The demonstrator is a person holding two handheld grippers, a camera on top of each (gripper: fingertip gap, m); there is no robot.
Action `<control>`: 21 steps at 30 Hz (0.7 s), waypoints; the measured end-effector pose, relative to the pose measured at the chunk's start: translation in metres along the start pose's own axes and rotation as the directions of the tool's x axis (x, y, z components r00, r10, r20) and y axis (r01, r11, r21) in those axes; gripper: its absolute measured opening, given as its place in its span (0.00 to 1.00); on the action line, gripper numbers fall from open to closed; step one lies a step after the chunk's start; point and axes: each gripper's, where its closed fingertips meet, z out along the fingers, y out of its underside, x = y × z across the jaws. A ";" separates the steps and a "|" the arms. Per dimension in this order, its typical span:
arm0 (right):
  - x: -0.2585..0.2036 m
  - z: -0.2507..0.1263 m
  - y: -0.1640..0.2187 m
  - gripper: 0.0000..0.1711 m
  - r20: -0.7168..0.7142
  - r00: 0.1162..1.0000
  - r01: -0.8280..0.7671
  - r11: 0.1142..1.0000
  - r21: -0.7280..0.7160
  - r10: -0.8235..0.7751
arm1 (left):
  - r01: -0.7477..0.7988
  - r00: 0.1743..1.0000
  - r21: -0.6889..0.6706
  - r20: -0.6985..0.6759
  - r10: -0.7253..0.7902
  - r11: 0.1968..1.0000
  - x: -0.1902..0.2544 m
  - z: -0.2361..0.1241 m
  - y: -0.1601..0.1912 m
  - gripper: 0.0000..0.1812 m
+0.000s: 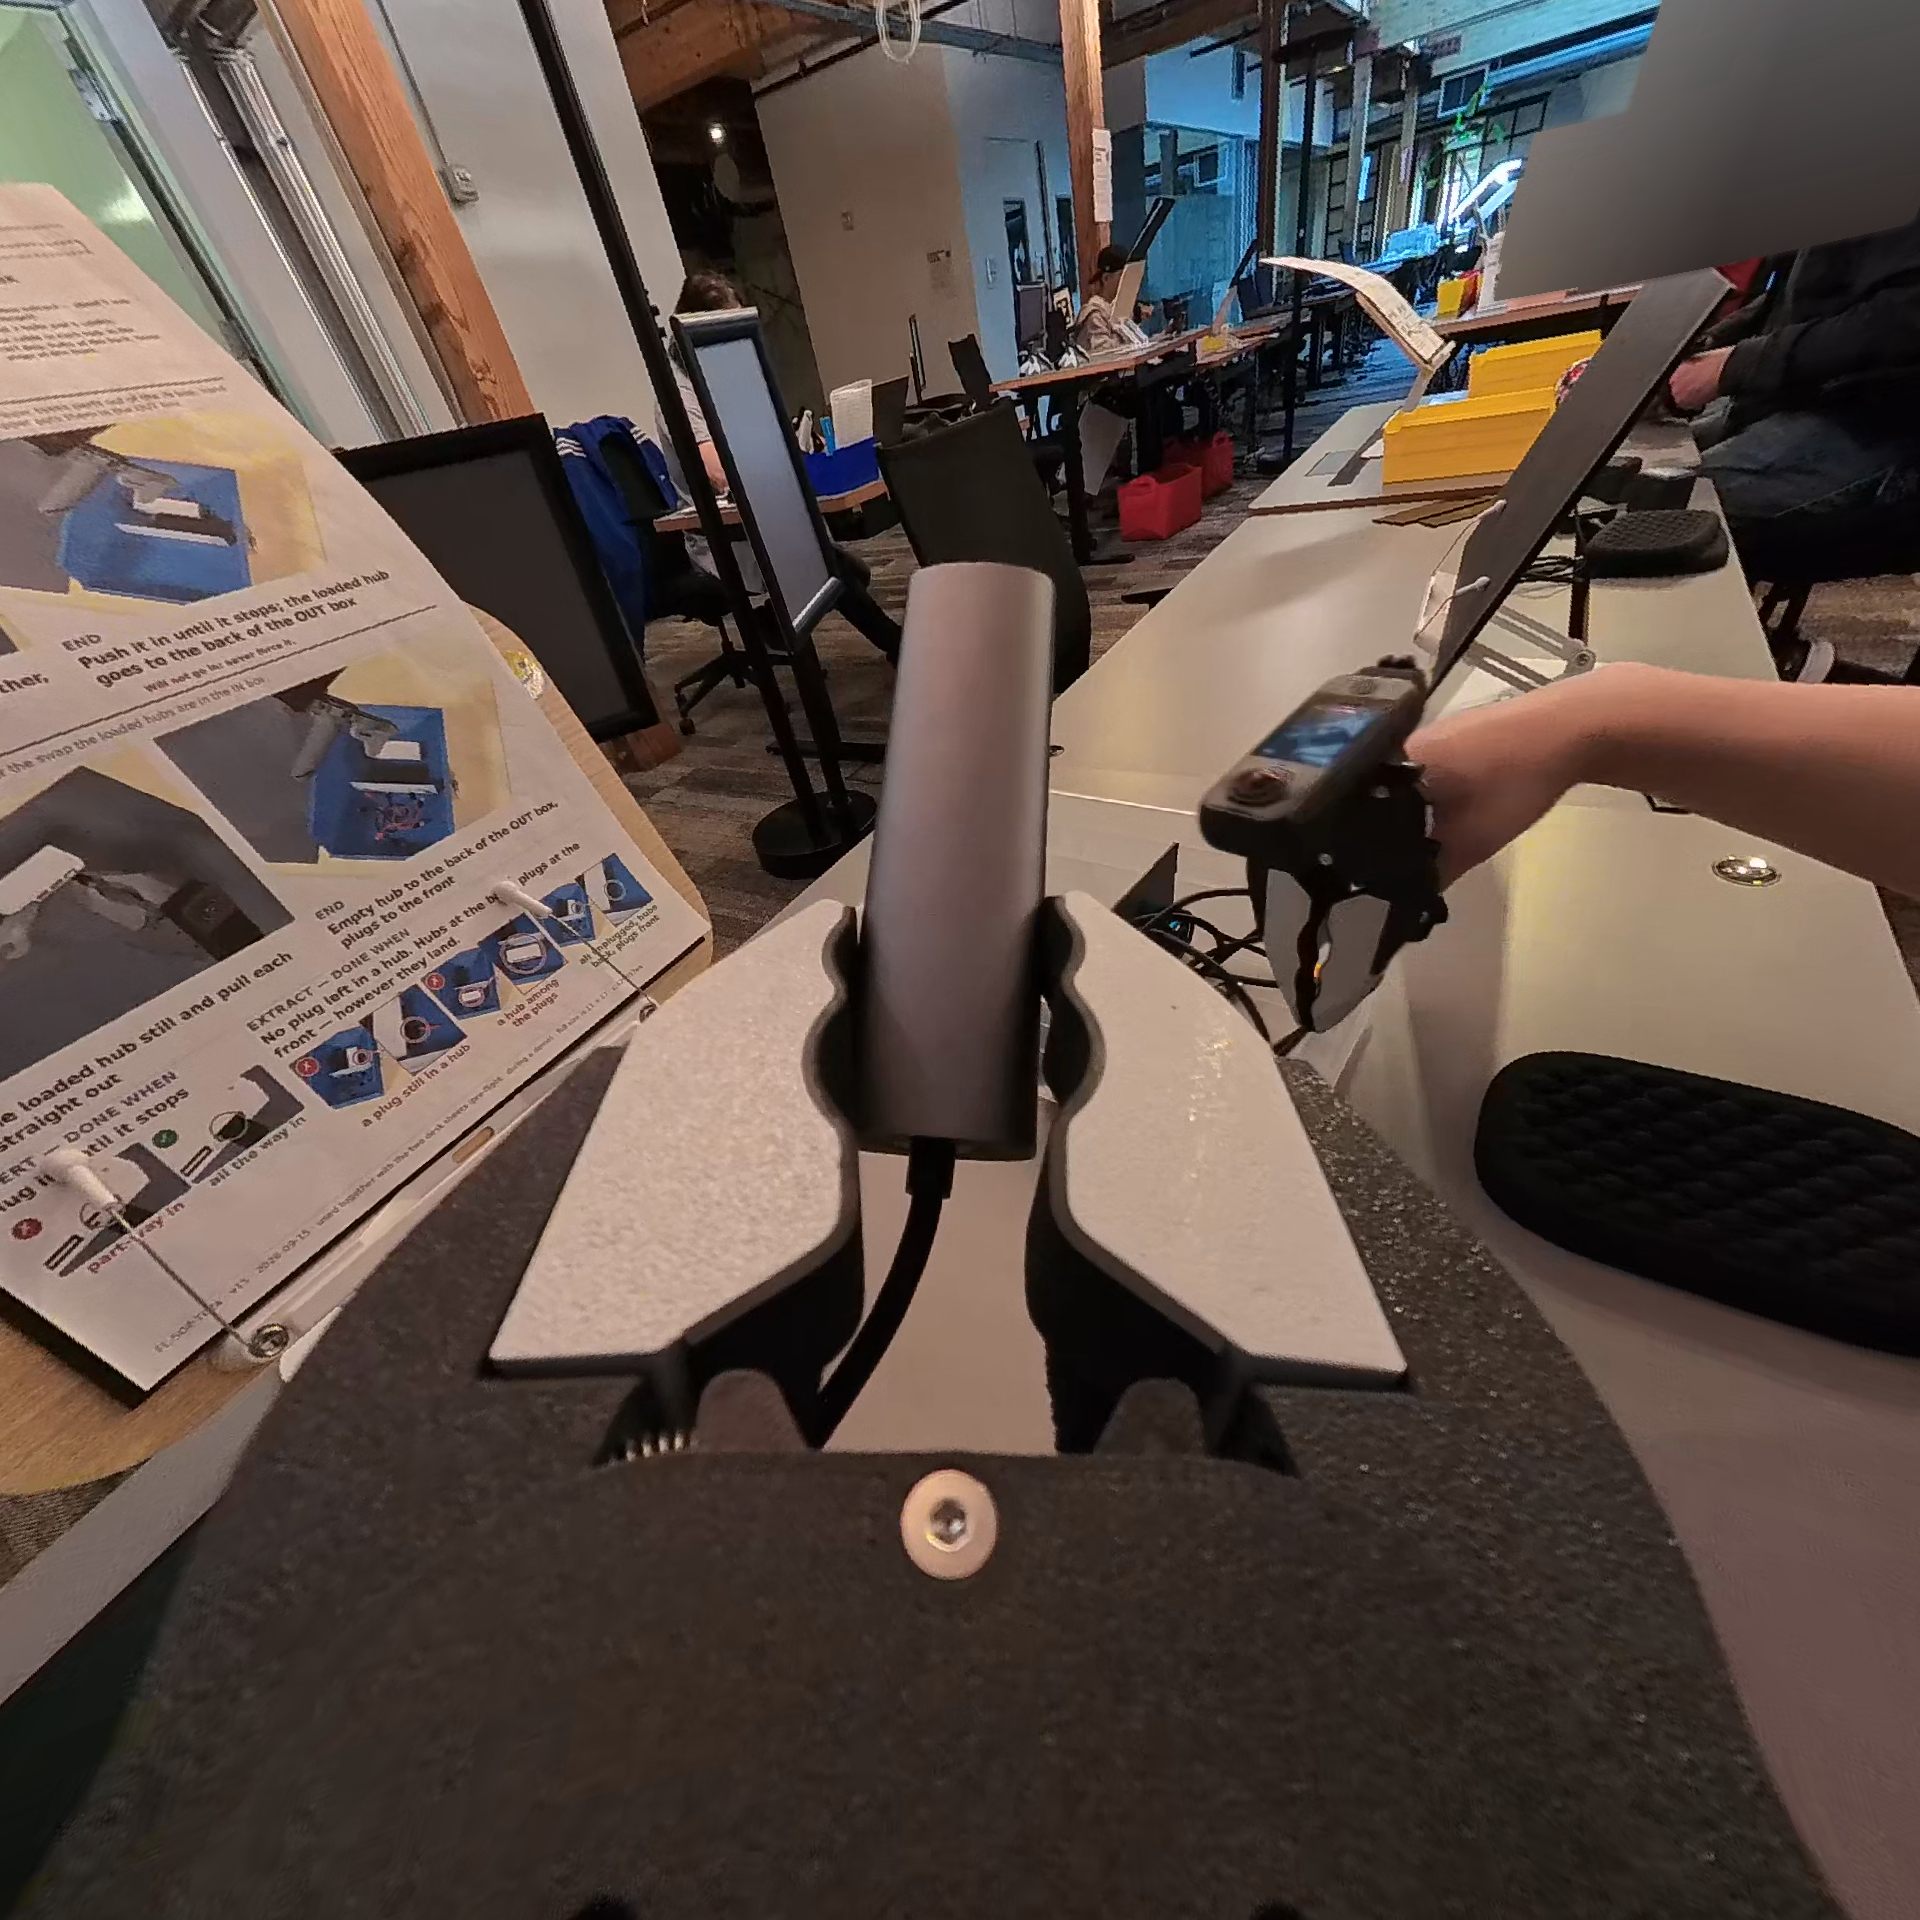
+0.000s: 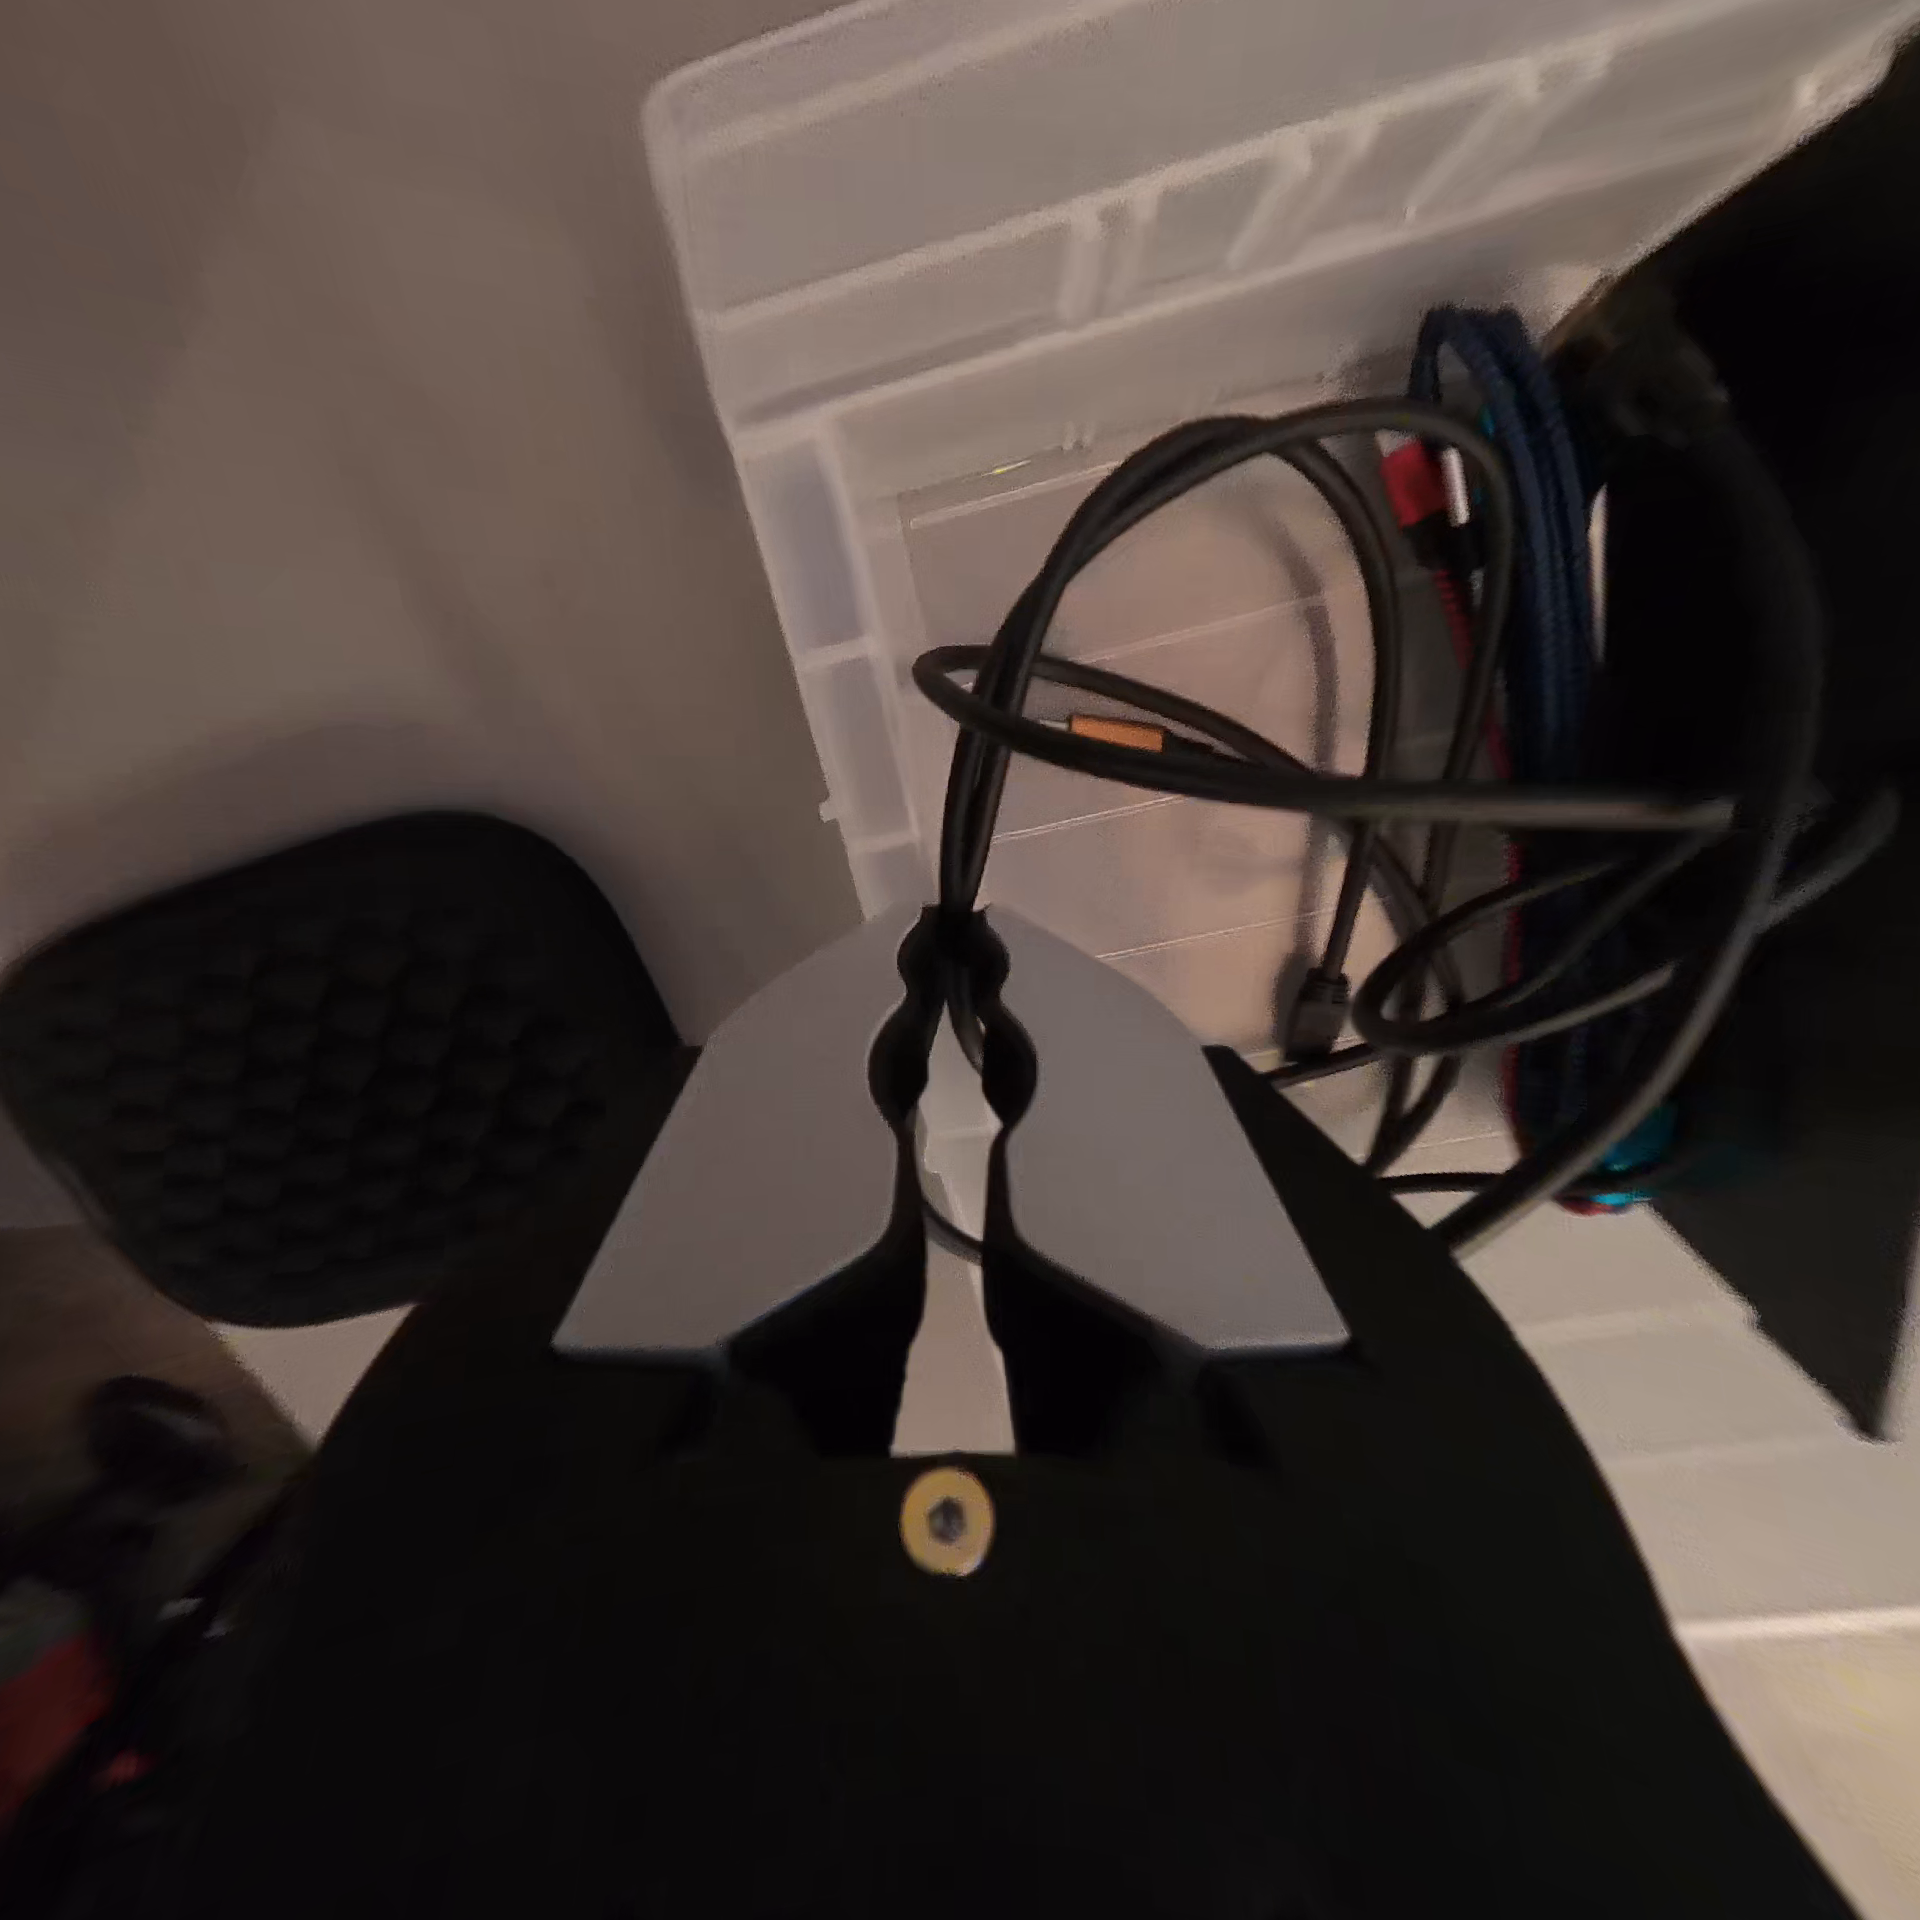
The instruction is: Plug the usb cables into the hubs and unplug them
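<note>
Hub [image 1: 951, 862], a slim grey metal bar, is held upright at the centre of the left wrist view, pinched near its lower end between the jaws of the left gripper [image 1: 948, 1023]; its own black lead [image 1: 894, 1288] hangs from the bottom end, down between the fingers. It is judged rigid, light and smooth-skinned, so a hold across the two long flat sides, low on the body, should keep it from twisting when a plug is pushed in.

In the right wrist view, the jaws of the right gripper [image 2: 951, 971] are pressed together on a doubled black usb cable [image 2: 1049, 582] at the frame centre. The cable loops upward into a tangle of black, blue and red leads lying in a clear plastic organiser tray [image 2: 935, 260] at the upper right. A loose plug [image 2: 1320, 1003] is seen right of centre. Cable of this kind is judged limp and springy; held mid-length it gives no control of the connector, so the stiff moulded plug body would be the better place to take hold. A black mesh pad [image 2: 312, 1060] lies on the pale worktop [image 2: 364, 416] at the left.
</note>
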 end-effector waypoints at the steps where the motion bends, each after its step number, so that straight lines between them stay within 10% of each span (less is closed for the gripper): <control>1: 0.001 0.000 0.000 0.04 0.048 0.997 -0.066 0.998 0.011 0.065 | -0.001 1.000 0.000 0.001 0.001 1.000 0.000 0.000 0.000 0.18; 21: 0.018 0.013 0.006 0.07 -0.051 0.990 0.127 0.990 -0.062 -0.130 | -0.004 1.000 -0.010 0.019 0.005 1.000 -0.007 -0.001 0.003 0.18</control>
